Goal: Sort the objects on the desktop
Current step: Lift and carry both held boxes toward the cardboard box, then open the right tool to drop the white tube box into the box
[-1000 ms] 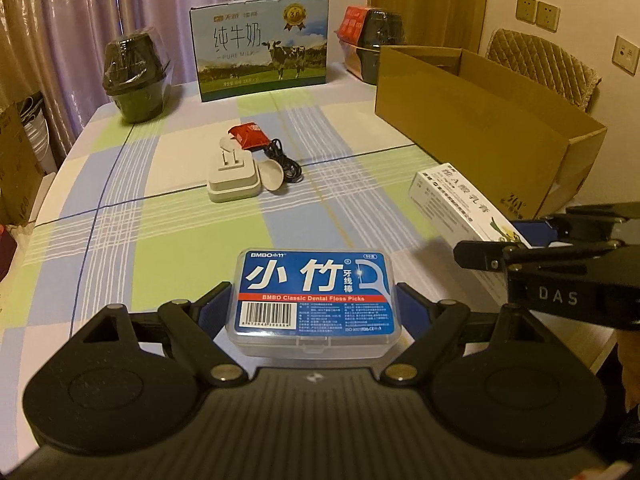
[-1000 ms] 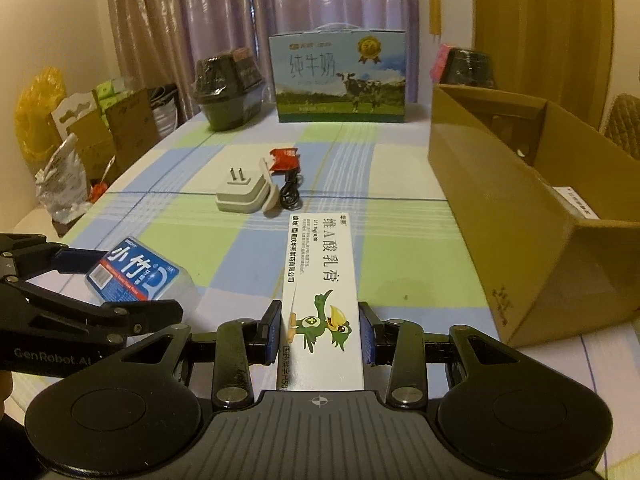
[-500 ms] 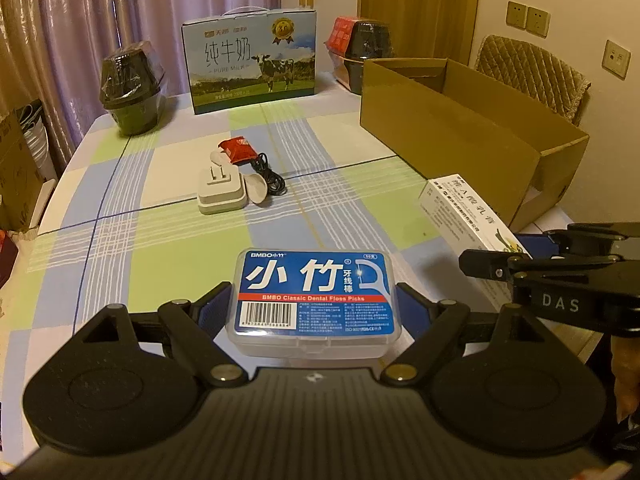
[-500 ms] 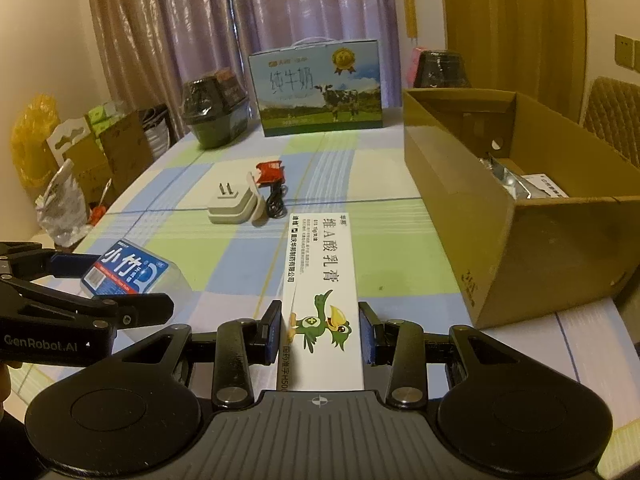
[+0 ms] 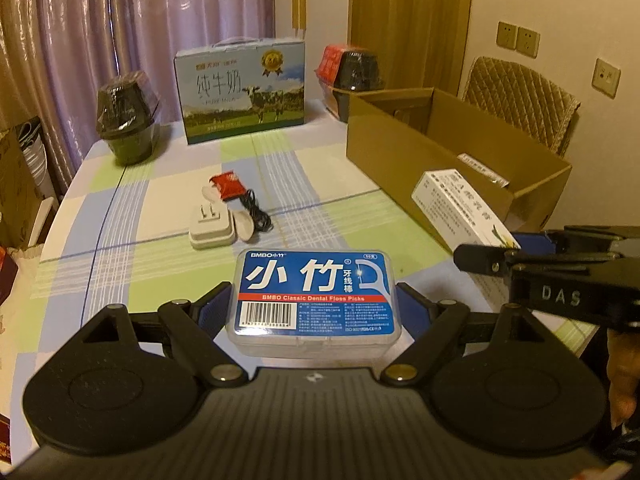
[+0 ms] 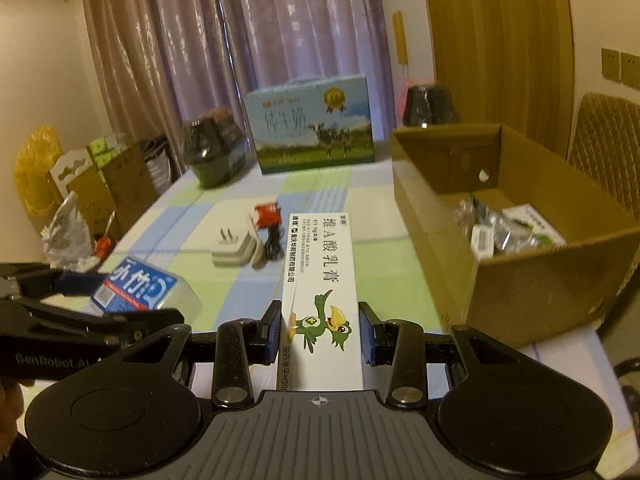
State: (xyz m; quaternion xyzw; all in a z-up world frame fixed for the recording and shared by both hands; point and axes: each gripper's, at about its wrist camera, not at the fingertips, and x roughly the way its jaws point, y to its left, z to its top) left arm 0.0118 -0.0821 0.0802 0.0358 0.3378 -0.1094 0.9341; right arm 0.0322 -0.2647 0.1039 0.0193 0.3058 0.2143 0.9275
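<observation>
Left gripper (image 5: 313,304): its two jaws squeeze the floss pick box (image 5: 313,300), held up over the near edge of the table (image 5: 120,216).
Right gripper (image 6: 319,334): its jaws squeeze the long white ointment box (image 6: 320,280), held up just left of the cardboard box (image 6: 520,288).
Cardboard box: open on top, with small packs inside.
Middle of table: a white plug (image 5: 211,226), a black cord (image 5: 256,214) and a red packet (image 5: 228,185) lie close together.

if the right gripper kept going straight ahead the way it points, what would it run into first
Probably nothing close: the right gripper, shut on the ointment box, points across bare tablecloth toward the milk carton. The cardboard box sits right of that line.
</observation>
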